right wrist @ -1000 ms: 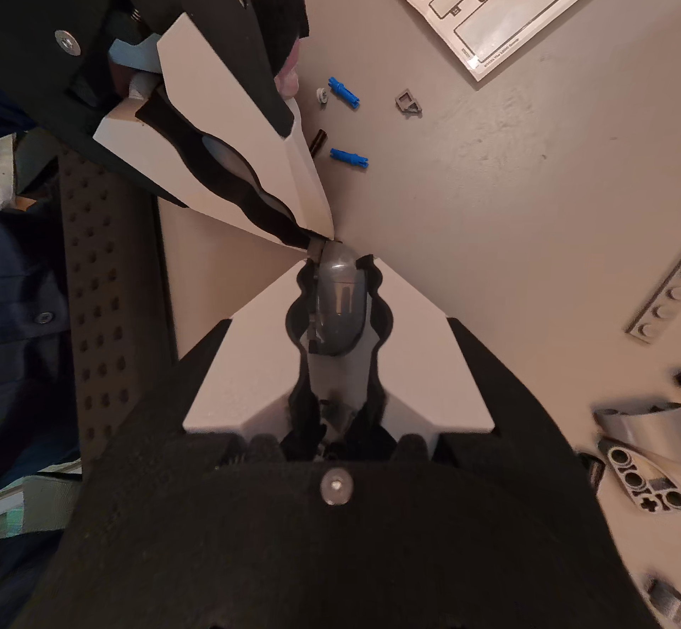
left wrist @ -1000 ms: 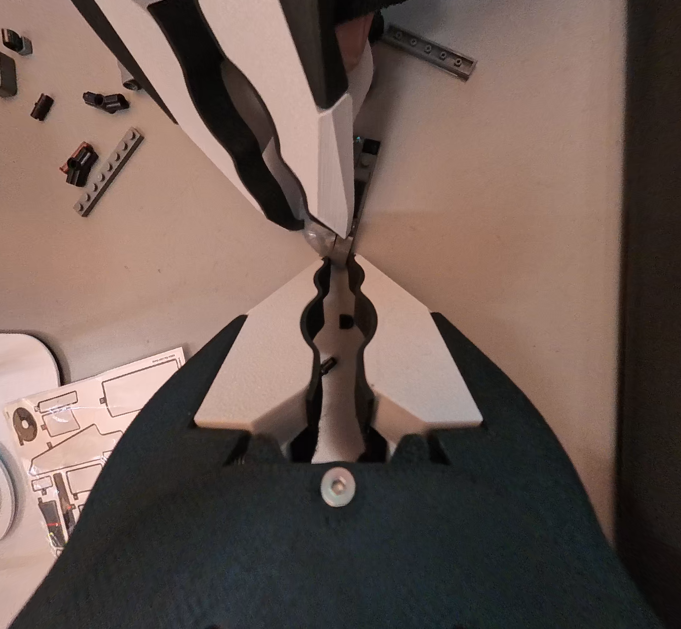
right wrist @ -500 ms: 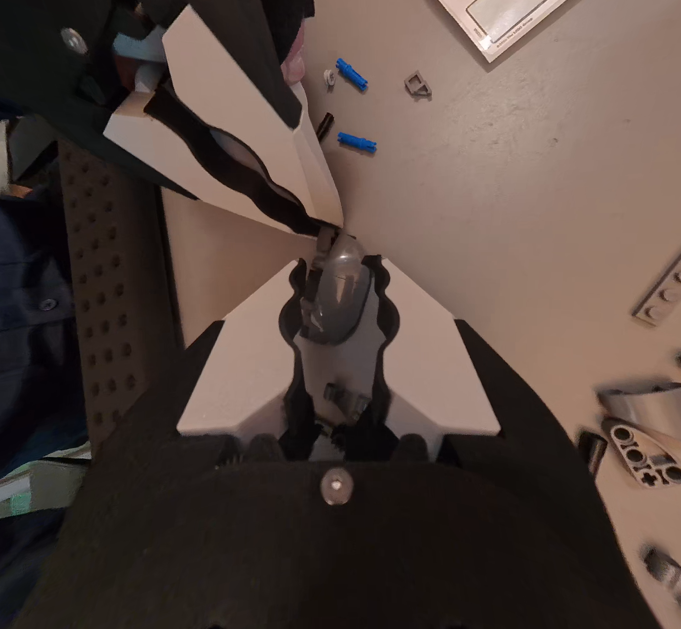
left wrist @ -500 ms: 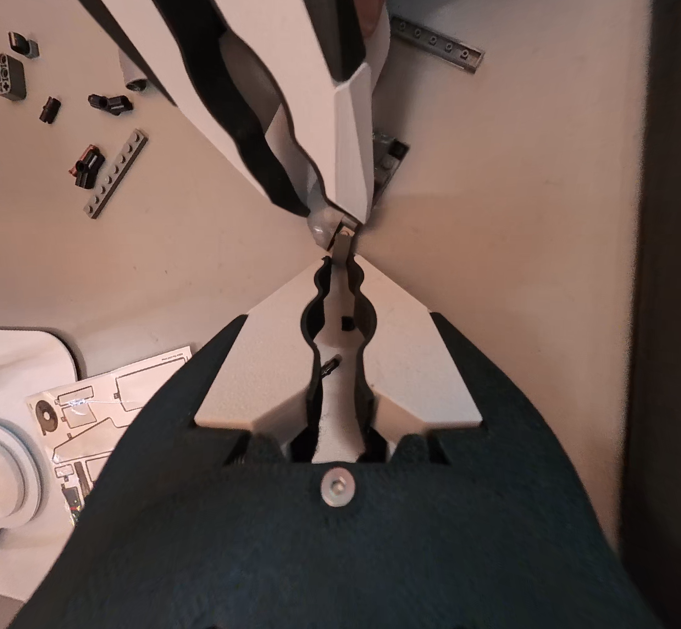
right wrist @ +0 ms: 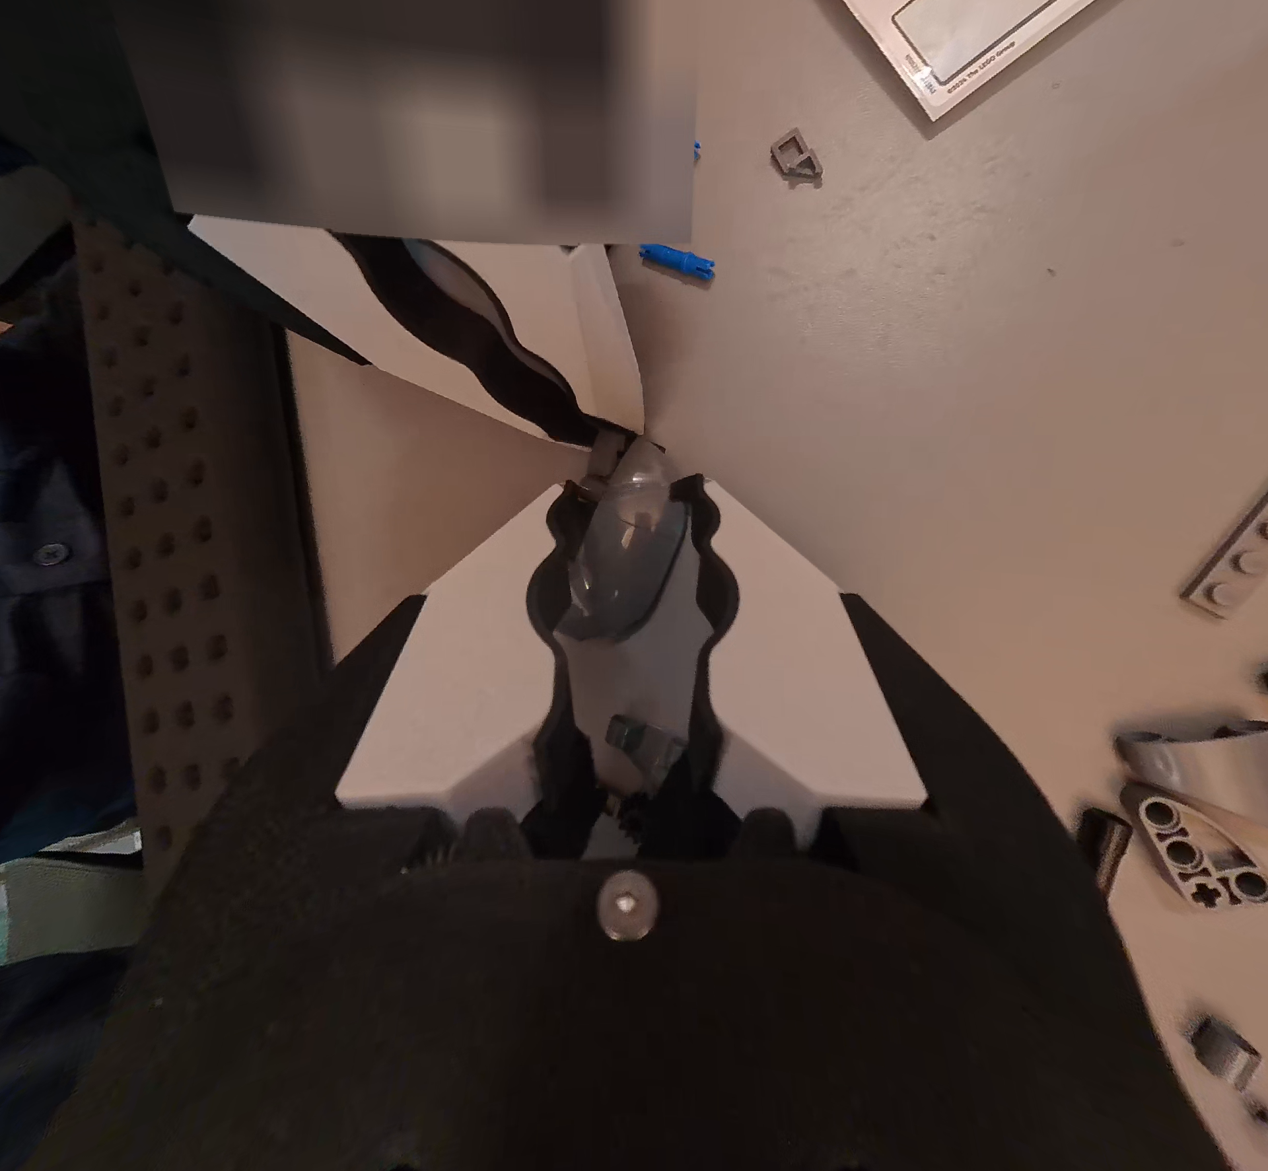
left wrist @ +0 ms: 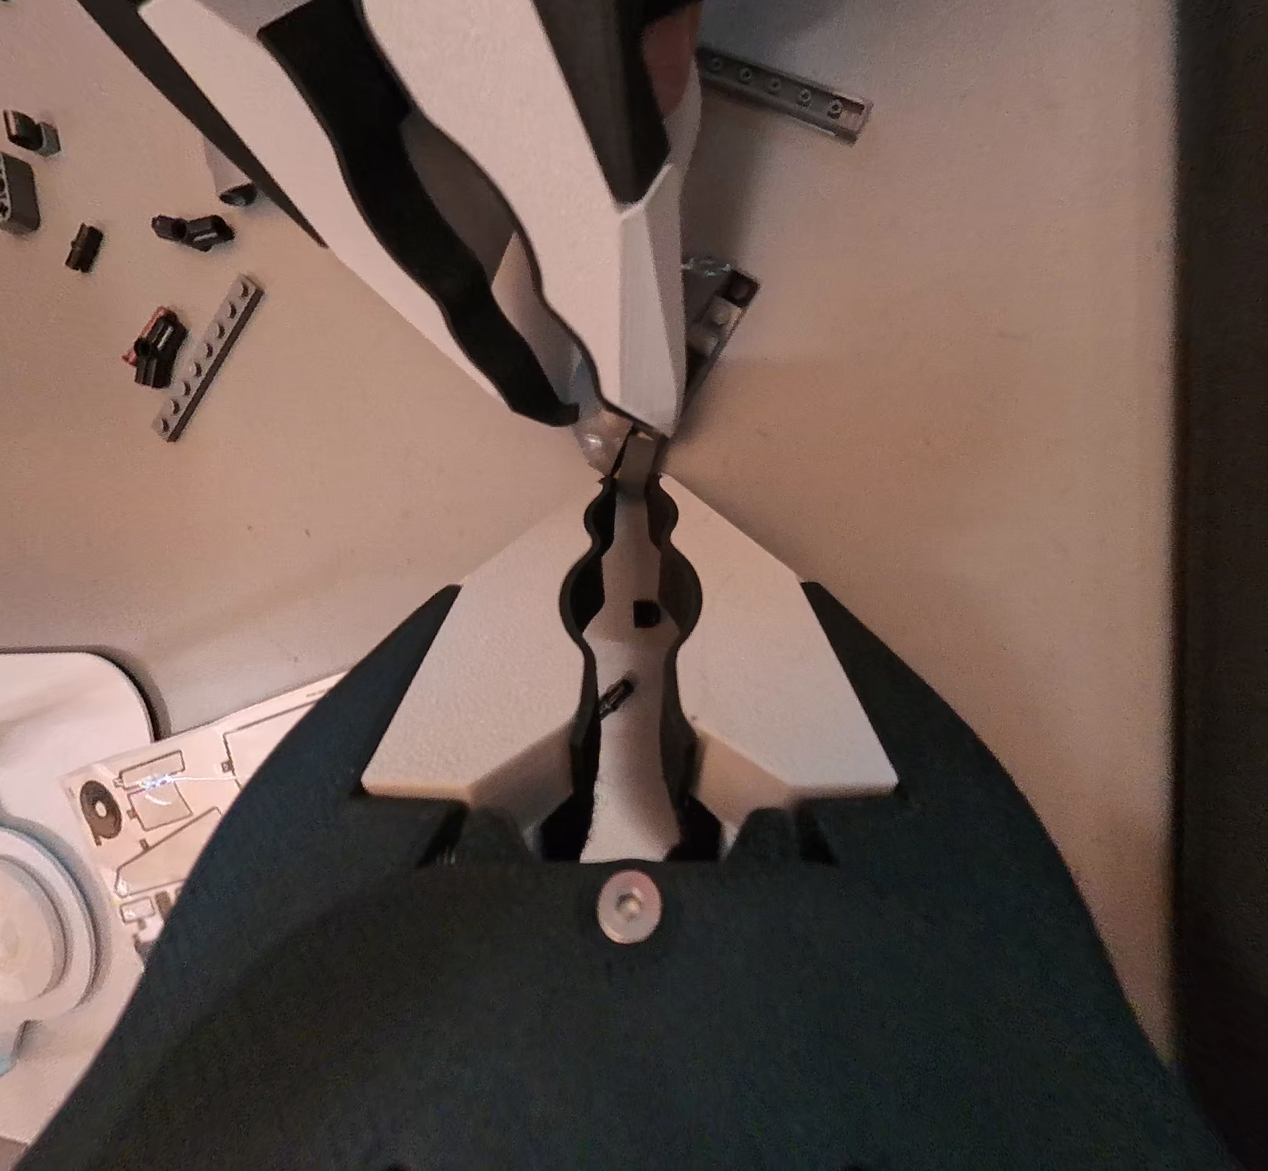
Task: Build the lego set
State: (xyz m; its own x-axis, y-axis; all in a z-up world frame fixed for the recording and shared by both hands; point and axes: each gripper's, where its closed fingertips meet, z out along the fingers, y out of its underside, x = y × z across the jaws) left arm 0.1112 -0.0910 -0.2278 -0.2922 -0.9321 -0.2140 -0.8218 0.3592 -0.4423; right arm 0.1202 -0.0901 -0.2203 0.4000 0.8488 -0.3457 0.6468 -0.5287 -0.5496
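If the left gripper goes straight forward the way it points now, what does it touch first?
Most likely the rounded smoky-grey Lego piece in the right gripper: the small grey Lego part pinched by the left gripper already seems to touch it.

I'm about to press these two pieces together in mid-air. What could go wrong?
The left gripper holds the small grey piece only at its tips, so a push may pop it out. The smooth canopy sits tilted in the right gripper and could twist. A dropped part may land near the table's edge.
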